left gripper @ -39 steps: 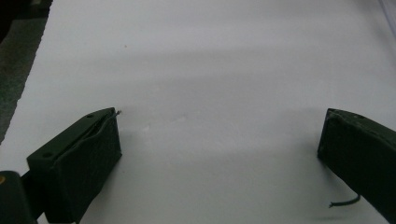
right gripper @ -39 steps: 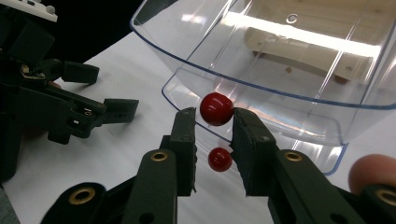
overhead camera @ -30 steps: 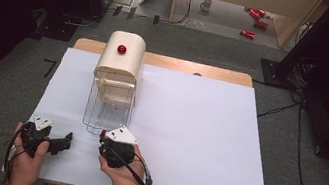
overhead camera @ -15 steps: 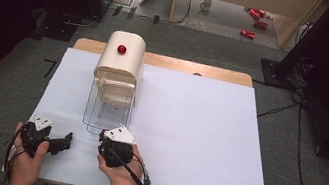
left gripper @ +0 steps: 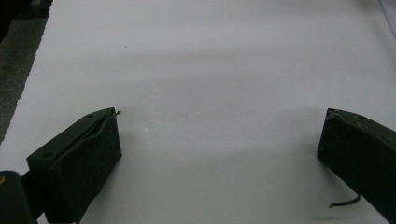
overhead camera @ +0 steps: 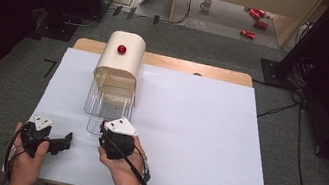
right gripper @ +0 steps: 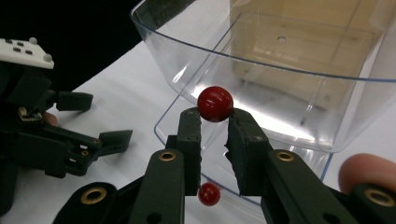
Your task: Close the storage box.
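Red glossy ball (right gripper: 215,103) sits pinched between the right tongs (right gripper: 215,122) beside the clear plastic tray (right gripper: 280,79); the left tongs (left gripper: 219,140) gape wide above the white surface (left gripper: 210,60).

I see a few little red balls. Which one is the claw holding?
The ball pinched at the tips of the right claw, by the clear bin's rim. Another ball lies loose below the jaws, and a third sits atop the cream dispenser.

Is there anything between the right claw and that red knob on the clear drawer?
Nothing visible. The right claw is already shut on the red knob at the clear drawer's front.
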